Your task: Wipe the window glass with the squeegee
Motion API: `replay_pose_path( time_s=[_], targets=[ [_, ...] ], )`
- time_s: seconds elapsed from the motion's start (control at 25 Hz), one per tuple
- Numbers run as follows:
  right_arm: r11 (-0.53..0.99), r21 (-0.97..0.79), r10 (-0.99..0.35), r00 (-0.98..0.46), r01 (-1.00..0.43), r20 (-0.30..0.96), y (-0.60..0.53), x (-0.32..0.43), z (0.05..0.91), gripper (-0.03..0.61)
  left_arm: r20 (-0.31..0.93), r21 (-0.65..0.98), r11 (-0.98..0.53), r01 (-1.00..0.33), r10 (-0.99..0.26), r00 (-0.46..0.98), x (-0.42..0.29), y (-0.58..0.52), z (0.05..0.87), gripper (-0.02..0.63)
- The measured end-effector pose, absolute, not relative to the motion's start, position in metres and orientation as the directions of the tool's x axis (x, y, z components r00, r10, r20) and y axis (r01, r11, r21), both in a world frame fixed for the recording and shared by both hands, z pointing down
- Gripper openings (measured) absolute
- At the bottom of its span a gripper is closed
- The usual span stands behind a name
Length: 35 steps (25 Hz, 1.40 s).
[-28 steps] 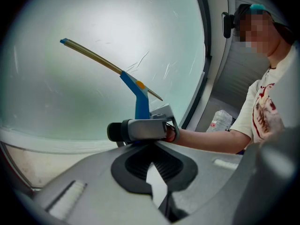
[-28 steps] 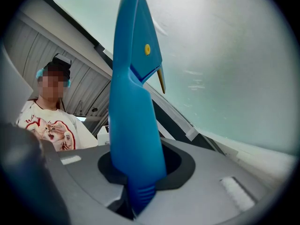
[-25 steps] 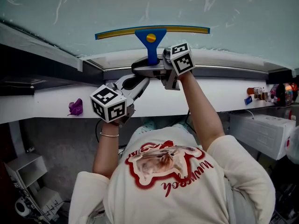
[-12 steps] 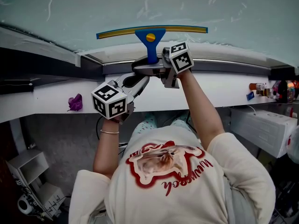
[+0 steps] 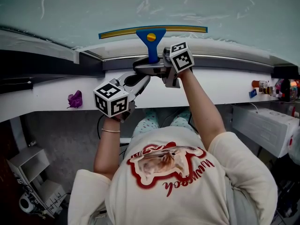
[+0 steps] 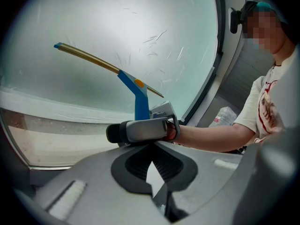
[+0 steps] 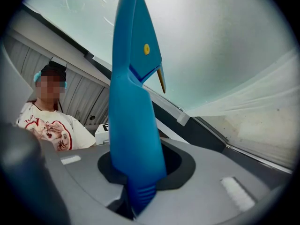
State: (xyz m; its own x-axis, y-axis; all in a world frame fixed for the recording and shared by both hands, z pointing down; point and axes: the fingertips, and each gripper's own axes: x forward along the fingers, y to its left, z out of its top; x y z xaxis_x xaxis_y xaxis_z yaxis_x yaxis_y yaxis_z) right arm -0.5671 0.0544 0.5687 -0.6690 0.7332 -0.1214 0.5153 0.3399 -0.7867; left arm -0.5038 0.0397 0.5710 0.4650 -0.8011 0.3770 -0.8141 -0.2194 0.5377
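A squeegee with a blue handle (image 5: 151,45) and a yellow-edged blade (image 5: 187,29) lies against the window glass (image 5: 234,6), low down near the bottom frame. My right gripper (image 5: 151,66) is shut on the lower end of the handle; in the right gripper view the blue handle (image 7: 133,116) rises from between the jaws of the right gripper (image 7: 138,175). My left gripper (image 5: 137,82) hangs just below and left of it, shut with nothing in it. The left gripper view shows the left gripper (image 6: 152,150), the squeegee (image 6: 137,97) and the right gripper (image 6: 140,129) ahead.
A white ledge (image 5: 225,86) runs below the window. On it lie a purple object (image 5: 74,99) at the left and small bottles (image 5: 262,85) at the right. A white box (image 5: 265,130) stands lower right. A dark window frame (image 5: 225,62) borders the glass.
The squeegee blade sits slightly nearer the window's bottom frame than a second ago. Both grippers keep almost the same places and the same hold.
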Motion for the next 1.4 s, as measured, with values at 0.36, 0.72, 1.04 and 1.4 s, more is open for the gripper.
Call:
replay_pose_path(
  time_s=[0.36,0.72,1.04,1.4],
  targets=[
    [0.325,-0.809,0.728,-0.676,0.489,-0.116,0.056,-0.566,0.594,0.104,0.378,0.581,-0.202,-0.788,-0.791,0.481,-0.503,0.042,0.594,0.002],
    [0.308,-0.837,0.715,-0.69,0.452,-0.109,0.057,-0.565,0.614,0.106,0.387,0.606,-0.198,-0.77,-0.773,0.503,-0.502,0.044,0.612,0.002],
    [0.278,-0.866,0.713,-0.693,0.416,-0.104,0.06,-0.562,0.629,0.105,0.407,0.622,-0.18,-0.762,-0.757,0.511,-0.499,0.046,0.626,0.002],
    [0.284,-0.876,0.705,-0.704,0.389,-0.083,0.06,-0.562,0.647,0.095,0.34,0.723,-0.154,-0.674,-0.77,0.541,-0.5,0.046,0.642,0.002]
  ],
)
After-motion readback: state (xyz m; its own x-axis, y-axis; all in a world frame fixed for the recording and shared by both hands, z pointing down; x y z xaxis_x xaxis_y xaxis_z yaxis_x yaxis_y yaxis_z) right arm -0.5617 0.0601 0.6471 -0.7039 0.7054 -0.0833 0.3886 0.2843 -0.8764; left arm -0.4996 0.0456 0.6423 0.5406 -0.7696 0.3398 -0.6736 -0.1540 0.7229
